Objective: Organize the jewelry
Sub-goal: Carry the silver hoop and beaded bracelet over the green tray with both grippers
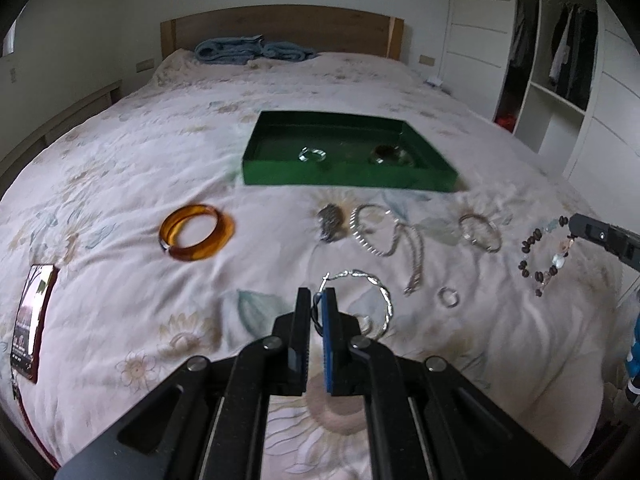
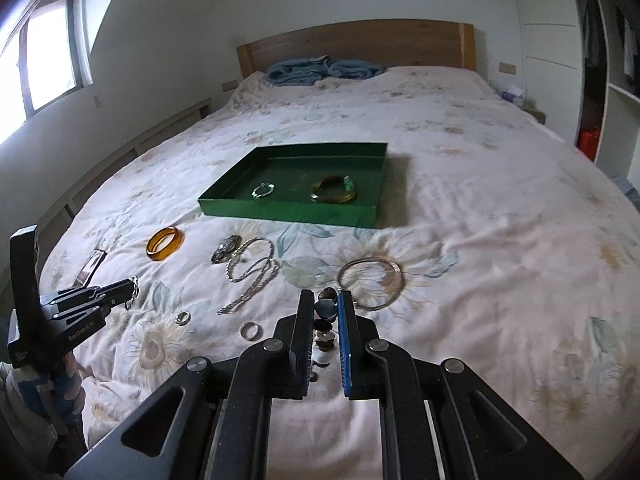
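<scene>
My left gripper [image 1: 319, 294] is shut on a twisted silver hoop [image 1: 380, 300], which hangs off its tips above the bedspread. In the right wrist view that gripper [image 2: 132, 286] shows at the left with the hoop dangling. My right gripper [image 2: 326, 296] is shut on a dark beaded bracelet [image 2: 324, 326], whose beads hang between the jaws; from the left wrist the bracelet [image 1: 544, 256] droops from its tip [image 1: 576, 224]. A green tray [image 1: 348, 178] ahead holds a silver ring [image 1: 312, 155] and a greenish bangle [image 2: 334, 191].
Loose on the flowered bedspread: an amber bangle [image 1: 196, 232], a dark brooch [image 1: 330, 220], silver chain bracelets [image 1: 376, 232], a silver bangle [image 2: 370, 276] and small rings [image 2: 250, 330]. A dark card [image 1: 34, 320] lies at the left. A blue towel [image 1: 252, 50] sits by the headboard.
</scene>
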A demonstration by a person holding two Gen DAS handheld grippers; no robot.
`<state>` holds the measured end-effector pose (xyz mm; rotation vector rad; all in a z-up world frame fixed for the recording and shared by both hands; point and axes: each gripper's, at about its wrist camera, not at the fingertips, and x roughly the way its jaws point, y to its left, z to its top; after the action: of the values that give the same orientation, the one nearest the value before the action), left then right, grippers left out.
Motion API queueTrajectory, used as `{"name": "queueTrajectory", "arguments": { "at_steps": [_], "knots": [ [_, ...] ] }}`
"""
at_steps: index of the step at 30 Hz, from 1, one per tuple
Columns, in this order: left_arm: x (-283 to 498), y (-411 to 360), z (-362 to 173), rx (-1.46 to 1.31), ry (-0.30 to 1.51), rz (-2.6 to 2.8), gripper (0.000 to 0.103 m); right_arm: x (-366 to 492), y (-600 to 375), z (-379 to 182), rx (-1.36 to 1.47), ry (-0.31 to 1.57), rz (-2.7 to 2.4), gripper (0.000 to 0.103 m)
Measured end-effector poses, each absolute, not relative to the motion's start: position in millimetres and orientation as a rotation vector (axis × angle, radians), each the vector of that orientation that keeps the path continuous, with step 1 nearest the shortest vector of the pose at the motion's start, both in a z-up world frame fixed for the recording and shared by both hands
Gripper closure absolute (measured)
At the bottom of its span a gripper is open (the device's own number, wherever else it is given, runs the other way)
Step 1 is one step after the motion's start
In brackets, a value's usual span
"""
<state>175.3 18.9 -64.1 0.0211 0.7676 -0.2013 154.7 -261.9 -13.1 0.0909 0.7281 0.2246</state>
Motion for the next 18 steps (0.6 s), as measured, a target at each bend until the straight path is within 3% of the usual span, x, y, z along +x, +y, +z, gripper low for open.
{"name": "queueTrajectory", "arguments": {
  "at_steps": [18],
  "knots": [
    [159.1, 5.4, -35.2, -0.019, 0.694, -0.281, 0.099, 109.3, -267.6, 35.8, 0.037, 0.652, 0.154, 0.092]
  ]
}}
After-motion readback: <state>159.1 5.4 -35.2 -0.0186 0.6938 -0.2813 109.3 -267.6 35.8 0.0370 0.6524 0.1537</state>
